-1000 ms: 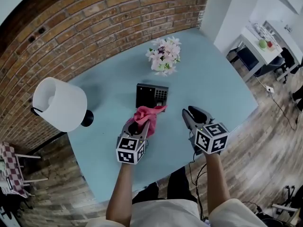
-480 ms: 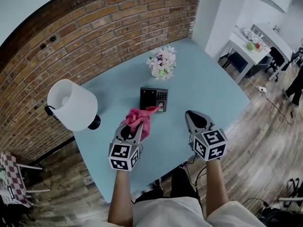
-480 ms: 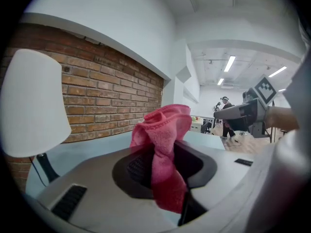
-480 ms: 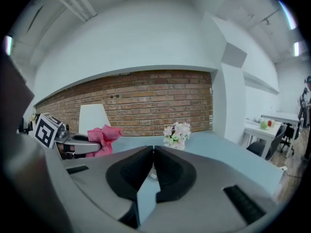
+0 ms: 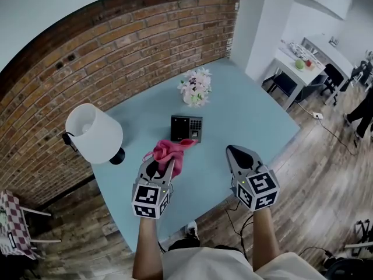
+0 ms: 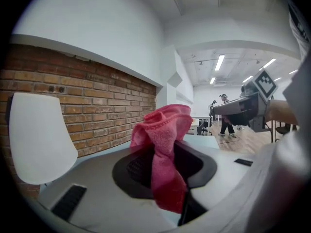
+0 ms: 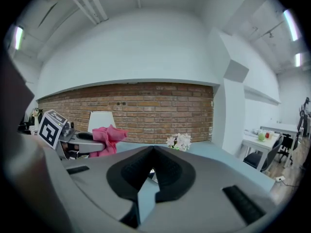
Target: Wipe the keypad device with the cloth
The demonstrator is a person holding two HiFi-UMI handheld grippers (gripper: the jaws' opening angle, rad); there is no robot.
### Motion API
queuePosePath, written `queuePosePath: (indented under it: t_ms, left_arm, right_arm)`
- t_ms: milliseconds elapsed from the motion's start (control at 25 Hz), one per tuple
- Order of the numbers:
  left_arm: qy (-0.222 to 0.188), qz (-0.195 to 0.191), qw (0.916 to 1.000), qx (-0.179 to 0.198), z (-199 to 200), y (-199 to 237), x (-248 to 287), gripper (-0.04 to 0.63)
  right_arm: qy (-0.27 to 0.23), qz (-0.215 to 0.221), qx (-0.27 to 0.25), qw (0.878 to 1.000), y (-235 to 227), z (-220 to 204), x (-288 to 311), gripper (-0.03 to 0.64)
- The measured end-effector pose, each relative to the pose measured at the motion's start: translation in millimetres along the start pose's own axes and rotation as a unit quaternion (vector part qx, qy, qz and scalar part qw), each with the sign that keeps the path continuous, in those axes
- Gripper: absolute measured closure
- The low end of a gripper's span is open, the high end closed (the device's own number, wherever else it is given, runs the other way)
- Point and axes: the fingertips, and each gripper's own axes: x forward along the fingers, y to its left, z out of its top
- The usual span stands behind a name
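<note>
Brick wall (image 5: 87, 69), plank floor (image 5: 326, 179) (white table (image 5: 291, 60) beyond).

pink cloth (image 5: 169, 151), black keypad device (image 5: 184, 127) (pale blue table (image 5: 250, 114))

No word, brand or number can be read anywhere. The cube (image 5: 148, 196) on the left gripper (image 5: 166, 160) and the cube (image 5: 259, 188) on the right gripper (image 5: 229, 149) bear only black-and-white square marker patterns, with no letters or digits. On the keypad device (image 5: 186, 128), lying on the desk (image 5: 250, 109) just on the near side of the flowers (image 5: 194, 87), the keys show as pale specks too small to read
</note>
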Motion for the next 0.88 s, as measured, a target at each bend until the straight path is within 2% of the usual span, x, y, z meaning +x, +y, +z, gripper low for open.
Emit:
queuePosePath:
  t_ms: [160, 520, 880]
  left_arm:
    - [-0.019, -0.002, 0.9998, 0.01, 19, -22, -17, 0.446]
    - [-0.049, 0.018, 0.9981, 0.031, 49, -75, -86, 0.446]
    - [-0.073, 0.027, 0.9956, 0.052, 70, -122, -151, 0.446]
  right_arm:
    - [-0.017, -0.001, 0.0, 1.0, 3, 8, -30, 0.598]
    - [-0.047, 0.002, -0.035, 0.998, 22, 26, -117, 0.598]
    - [-0.067, 0.006, -0.036, 0.997, 46, 31, -187, 0.598]
